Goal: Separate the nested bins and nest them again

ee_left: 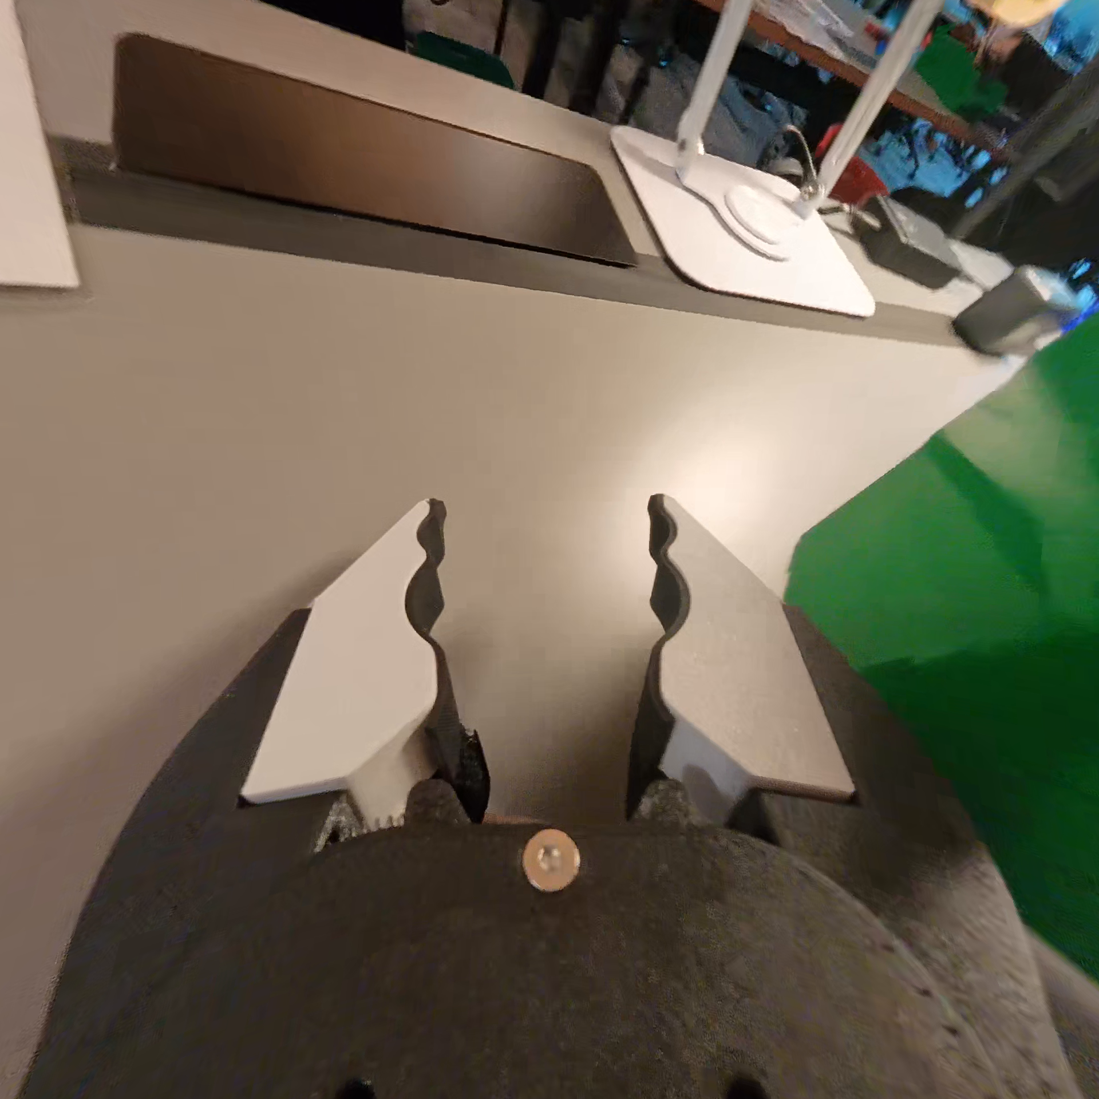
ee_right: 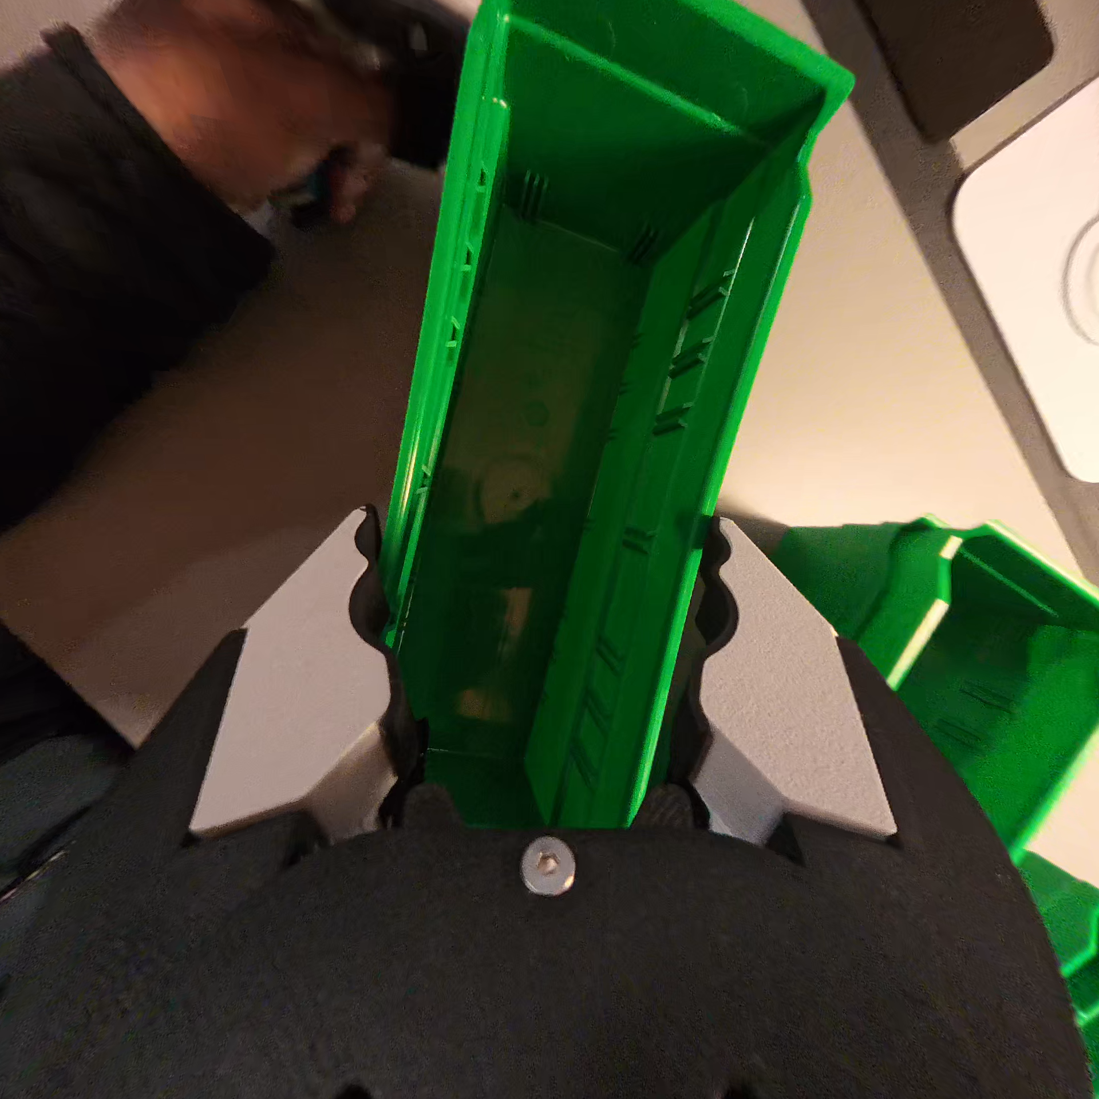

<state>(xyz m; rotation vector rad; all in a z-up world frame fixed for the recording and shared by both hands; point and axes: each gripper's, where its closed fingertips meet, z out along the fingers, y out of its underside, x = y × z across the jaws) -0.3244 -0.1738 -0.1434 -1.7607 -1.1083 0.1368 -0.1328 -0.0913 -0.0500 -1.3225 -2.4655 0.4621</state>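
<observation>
Separating bins — green bin (ee_right: pixel 571 369) is pinched across its side walls by right gripper (ee_right: pixel 538 523) | second green bin (ee_right: pixel 981 666) lies beside | left gripper (ee_left: pixel 544 505) spread, empty — kept clear.

Left gripper (ee_left: pixel 546 505) with white fingers and wavy black pads, jaws apart with bare beige table (ee_left: pixel 297 446) between them, blurred green plastic bin (ee_left: pixel 981 565) at right, flat white lamp base (ee_left: pixel 743 226) beyond

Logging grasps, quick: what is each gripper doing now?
Left gripper: open, holding nothing.
Right gripper: closed on a long green plastic bin.
</observation>
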